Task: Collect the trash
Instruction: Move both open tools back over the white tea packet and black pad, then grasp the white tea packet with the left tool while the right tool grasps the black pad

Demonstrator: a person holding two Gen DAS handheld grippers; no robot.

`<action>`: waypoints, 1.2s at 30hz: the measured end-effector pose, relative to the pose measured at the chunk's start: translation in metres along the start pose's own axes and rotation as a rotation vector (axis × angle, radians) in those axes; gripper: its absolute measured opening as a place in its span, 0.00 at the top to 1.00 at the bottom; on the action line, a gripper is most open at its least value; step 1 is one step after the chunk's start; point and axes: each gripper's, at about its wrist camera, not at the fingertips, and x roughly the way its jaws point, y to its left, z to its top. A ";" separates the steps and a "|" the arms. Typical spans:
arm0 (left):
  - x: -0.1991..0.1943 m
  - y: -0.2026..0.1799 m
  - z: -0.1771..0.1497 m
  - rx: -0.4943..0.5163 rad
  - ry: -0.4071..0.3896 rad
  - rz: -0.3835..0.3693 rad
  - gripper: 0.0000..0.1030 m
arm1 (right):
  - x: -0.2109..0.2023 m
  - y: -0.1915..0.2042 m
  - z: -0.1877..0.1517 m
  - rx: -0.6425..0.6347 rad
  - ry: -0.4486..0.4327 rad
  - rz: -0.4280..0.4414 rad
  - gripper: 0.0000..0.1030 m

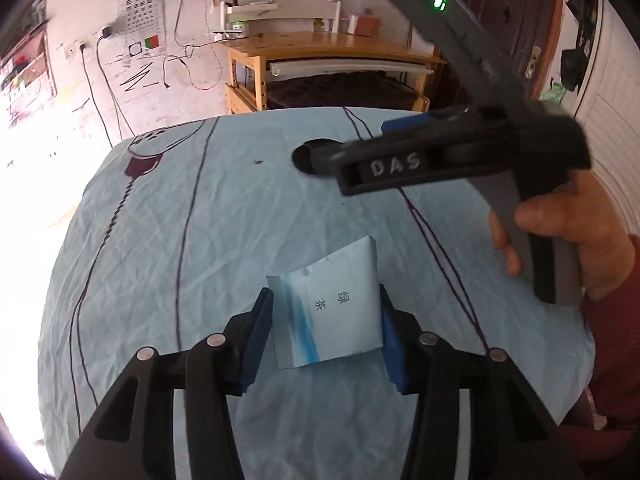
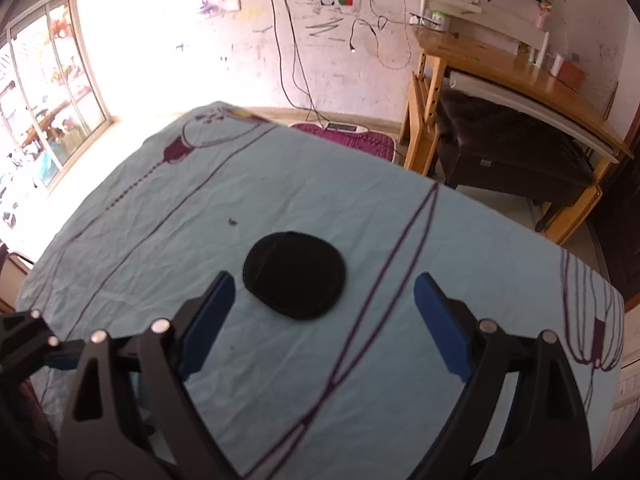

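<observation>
A pale blue and white tea packet (image 1: 332,312) with black Chinese print sits between the blue pads of my left gripper (image 1: 326,300), which is shut on it just above the light blue tablecloth (image 1: 200,240). A flat black round disc (image 2: 294,274) lies on the cloth (image 2: 280,360); part of it also shows in the left wrist view (image 1: 306,156). My right gripper (image 2: 324,284) is open and empty, hovering with its fingers on either side of the near edge of the disc. Its body (image 1: 460,156), held by a hand, shows in the left wrist view above the disc.
A small dark speck (image 2: 233,222) lies on the cloth left of the disc. Beyond the table's far edge stand a wooden desk (image 2: 500,68), a dark stool (image 2: 512,152) under it and a wall with hanging cables. A bright window (image 2: 44,100) is at the left.
</observation>
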 end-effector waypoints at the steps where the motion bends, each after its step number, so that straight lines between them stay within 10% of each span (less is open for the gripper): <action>1: -0.001 0.002 -0.001 -0.004 -0.003 -0.001 0.56 | 0.003 0.002 0.000 -0.006 0.006 -0.005 0.15; 11: -0.012 0.026 -0.009 -0.067 -0.023 -0.029 0.56 | 0.016 0.010 0.006 -0.013 0.024 0.000 0.18; 19: -0.012 0.030 -0.009 -0.086 -0.024 -0.038 0.56 | 0.010 0.003 0.009 0.040 0.016 0.063 0.55; 36: -0.019 0.029 0.010 -0.091 -0.052 -0.034 0.56 | -0.064 -0.034 -0.009 0.194 -0.144 0.165 0.60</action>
